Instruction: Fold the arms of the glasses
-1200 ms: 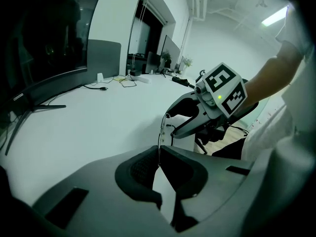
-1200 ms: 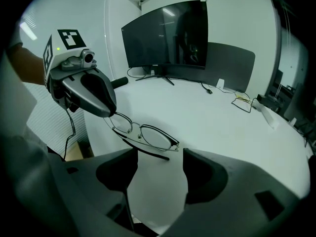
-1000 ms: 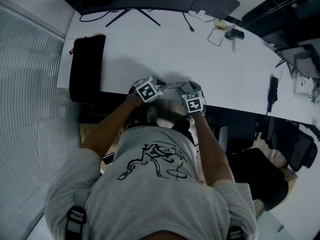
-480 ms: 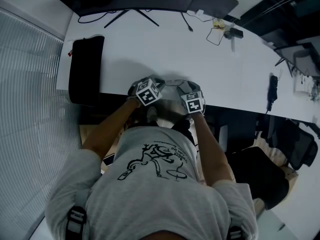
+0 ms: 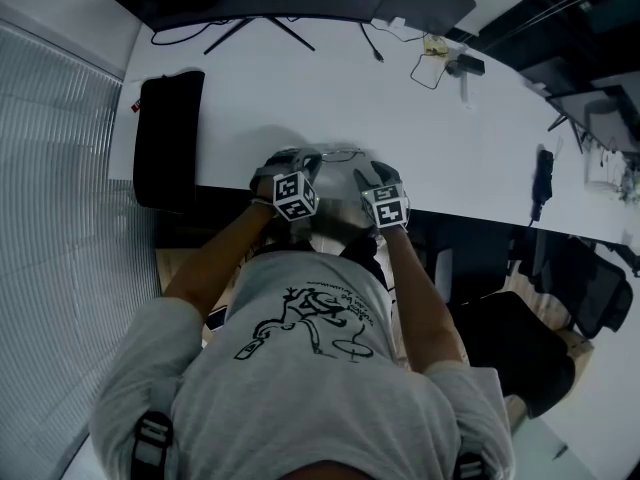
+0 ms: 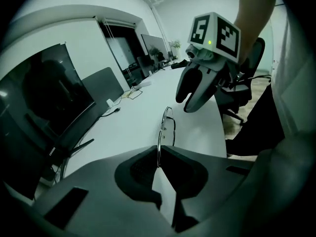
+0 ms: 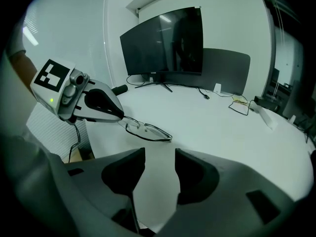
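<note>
Thin-rimmed glasses [image 5: 338, 155] lie at the near edge of the white table [image 5: 420, 128], between my two grippers. My left gripper [image 6: 158, 161] is shut on one end of the glasses [image 6: 166, 127]; the wire frame runs straight out from between its pads. From the right gripper view the same gripper [image 7: 101, 105] holds the glasses [image 7: 147, 131] by their left end, with an arm trailing toward me. My right gripper [image 7: 159, 154] hangs just short of the glasses, its jaws closing with only bare table between them. It also shows in the left gripper view [image 6: 196, 90].
A black pouch [image 5: 165, 138] lies at the table's left end. A dark monitor [image 7: 165, 43] on a stand is at the back, with cables [image 5: 435, 66] and small items at the back right. Office chairs [image 5: 590, 288] stand off the right. The table's front edge runs under my hands.
My left gripper has rolled, its marker cube tipping toward me, and the glasses have shifted slightly farther onto the table. The right gripper has stayed in place.
</note>
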### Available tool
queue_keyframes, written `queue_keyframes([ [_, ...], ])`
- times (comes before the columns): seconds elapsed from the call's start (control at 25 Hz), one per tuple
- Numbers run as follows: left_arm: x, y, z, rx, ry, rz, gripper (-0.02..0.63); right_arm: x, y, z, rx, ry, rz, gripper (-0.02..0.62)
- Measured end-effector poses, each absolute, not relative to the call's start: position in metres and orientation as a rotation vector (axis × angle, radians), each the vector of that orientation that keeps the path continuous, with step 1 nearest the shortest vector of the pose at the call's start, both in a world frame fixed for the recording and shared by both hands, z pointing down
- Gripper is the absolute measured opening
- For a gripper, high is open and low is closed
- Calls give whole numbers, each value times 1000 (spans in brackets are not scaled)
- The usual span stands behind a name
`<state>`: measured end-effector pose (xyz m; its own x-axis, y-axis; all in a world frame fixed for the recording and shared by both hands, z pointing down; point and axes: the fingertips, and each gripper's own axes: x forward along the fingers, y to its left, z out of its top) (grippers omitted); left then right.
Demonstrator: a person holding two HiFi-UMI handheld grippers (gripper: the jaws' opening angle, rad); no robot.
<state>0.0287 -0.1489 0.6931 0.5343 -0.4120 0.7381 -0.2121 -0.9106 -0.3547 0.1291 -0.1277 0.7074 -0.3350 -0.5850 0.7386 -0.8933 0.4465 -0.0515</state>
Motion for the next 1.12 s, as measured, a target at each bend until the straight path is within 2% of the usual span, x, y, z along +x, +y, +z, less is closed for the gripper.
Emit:
queue_keyframes([
  [0.6, 24, -144, 700, -2527, 550, -1348, 35, 129, -133, 673, 1296, -2131, 575, 120],
  [1.12, 12, -161, 625, -2901, 936, -1059, 24, 119, -140, 585, 1334, -2260, 503, 49],
])
